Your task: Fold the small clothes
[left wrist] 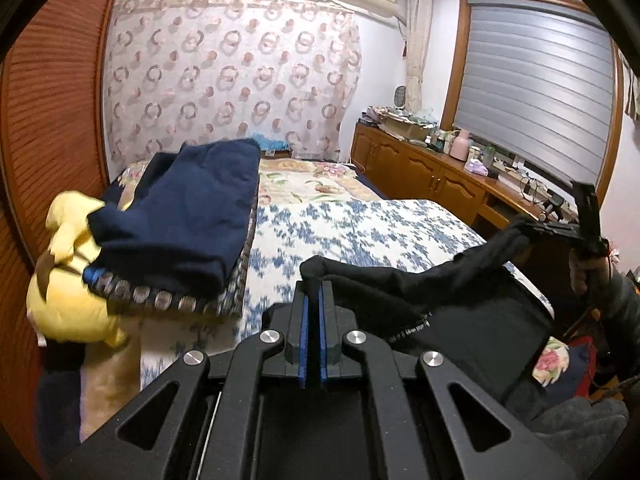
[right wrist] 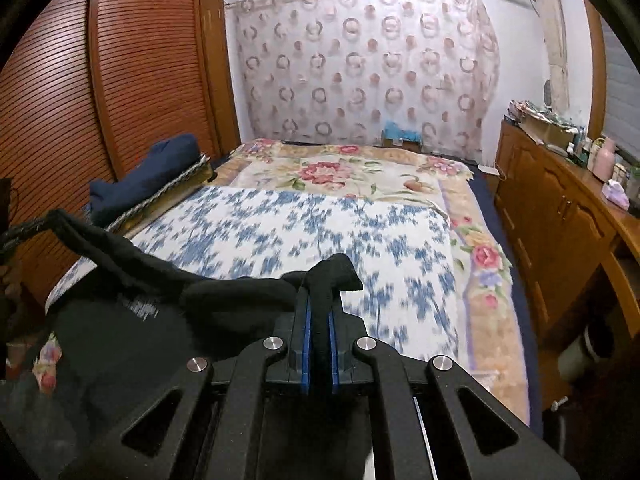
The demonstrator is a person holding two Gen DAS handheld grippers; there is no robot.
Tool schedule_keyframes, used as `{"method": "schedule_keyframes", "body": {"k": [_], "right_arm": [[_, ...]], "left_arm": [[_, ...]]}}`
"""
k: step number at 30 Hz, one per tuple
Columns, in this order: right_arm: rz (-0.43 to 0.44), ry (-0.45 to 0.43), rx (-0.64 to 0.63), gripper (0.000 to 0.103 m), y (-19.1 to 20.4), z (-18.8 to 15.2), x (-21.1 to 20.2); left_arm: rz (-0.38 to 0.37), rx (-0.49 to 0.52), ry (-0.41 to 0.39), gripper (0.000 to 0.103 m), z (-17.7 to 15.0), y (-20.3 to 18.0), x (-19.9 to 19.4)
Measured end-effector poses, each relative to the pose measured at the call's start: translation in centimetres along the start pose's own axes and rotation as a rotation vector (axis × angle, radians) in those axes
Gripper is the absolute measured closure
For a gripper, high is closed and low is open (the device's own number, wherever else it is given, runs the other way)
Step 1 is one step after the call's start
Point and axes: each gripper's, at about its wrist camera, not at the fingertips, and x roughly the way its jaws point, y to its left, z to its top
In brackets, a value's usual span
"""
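The bed (right wrist: 360, 240) fills the room ahead, a blue-and-white flowered quilt (right wrist: 304, 232) spread over a rose-patterned blanket (right wrist: 328, 172), with the slatted wardrobe (right wrist: 140, 60) off at ten o'clock and the wooden cabinets (right wrist: 560, 208) along three o'clock. At about ten o'clock on the bed sits a pile of folded dark blue clothing (left wrist: 188, 216), a yellow plush toy (left wrist: 68, 280) just beside it. The black garment (left wrist: 440, 280) hangs in the air above the near end of the quilt, stretched between the two tools and sagging in the middle. The left gripper (left wrist: 313, 292) is clenched on one edge of it, cloth bunched between its blue pads; the right gripper (right wrist: 318, 300) is likewise pinched tight on the other end, a flap of cloth poking out past its tips. To my eye this is the spreading step: the piece is lifted and held wide, not yet laid flat. The next move, I'd judge, calls for lowering it evenly onto the open quilt at twelve o'clock, keeping the top edge taut so it lands smooth before any fold.
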Motion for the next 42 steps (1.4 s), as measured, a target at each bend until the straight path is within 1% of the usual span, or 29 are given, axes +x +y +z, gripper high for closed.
{"method": "schedule_keyframes", "body": {"k": [4,8,10,12,14,15,16,17,18,19,20,21,22,24,25,27,29,33,36,42], "right_arm": [[-0.009,0.046,-0.048,0.096,0.6,-2.1,-3.3],[-0.007,0.059,-0.058,0.096,1.4,-2.6,-6.4],[0.006,0.070,-0.060,0.096,1.8,-2.8,-7.1],[0.020,0.105,-0.056,0.096,2.3,-3.5,-7.3],[0.022,0.147,-0.054,0.096,2.9,-4.3,-7.0],[0.020,0.162,-0.054,0.096,2.9,-4.6,-6.7],[0.013,0.177,-0.054,0.092,2.9,-4.8,-6.3],[0.005,0.187,-0.059,0.090,3.0,-4.9,-6.1],[-0.006,0.195,-0.067,0.089,3.0,-4.5,-5.7],[-0.020,0.201,-0.075,0.086,3.0,-4.1,-5.6],[-0.036,0.199,-0.080,0.083,2.9,-3.8,-5.9],[-0.044,0.191,-0.079,0.073,2.9,-3.4,-6.0],[-0.049,0.180,-0.078,0.064,2.8,-2.9,-6.2],[-0.058,0.162,-0.077,0.054,3.1,-2.5,-6.1],[-0.059,0.154,-0.074,0.050,3.0,-2.1,-6.0],[-0.055,0.147,-0.069,0.046,3.0,-1.9,-4.8],[-0.058,0.164,-0.061,0.045,2.8,-1.9,-3.0],[-0.063,0.206,-0.042,0.045,2.3,-2.7,0.7],[-0.070,0.227,-0.026,0.045,1.8,-2.9,2.8],[-0.074,0.259,0.004,0.045,1.0,-3.3,5.3]], "left_arm": [[0.016,-0.003,0.012,0.098,-1.1,0.1,-1.7],[0.040,0.017,0.017,0.098,-1.6,-0.6,-3.1],[0.052,0.045,0.037,0.098,-1.9,-1.0,-3.4],[0.080,0.066,0.057,0.098,-2.3,-1.3,-3.2],[0.083,0.065,0.073,0.098,-3.0,-1.1,-3.2],[0.084,0.064,0.076,0.094,-3.0,-0.9,-3.2],[0.090,0.059,0.076,0.091,-3.0,-0.7,-3.0],[0.091,0.054,0.072,0.084,-3.1,-0.5,-3.2],[0.092,0.048,0.064,0.079,-3.0,-0.3,-3.2],[0.093,0.045,0.059,0.076,-2.9,-0.2,-3.1],[0.092,0.044,0.055,0.070,-2.7,0.0,-3.1],[0.087,0.041,0.053,0.062,-2.5,0.1,-2.9],[0.083,0.041,0.051,0.060,-2.4,0.1,-2.6],[0.076,0.045,0.056,0.057,-2.0,0.2,-1.6],[0.077,0.048,0.062,0.054,-1.9,0.1,-1.2],[0.077,0.056,0.080,0.041,-1.9,0.0,0.2],[0.070,0.055,0.106,0.037,-2.1,0.1,1.8],[0.083,0.054,0.168,0.036,-2.4,0.5,4.7],[0.122,0.048,0.201,0.036,-2.7,1.1,6.4],[0.141,0.030,0.252,0.036,-3.0,2.4,8.7]]}}
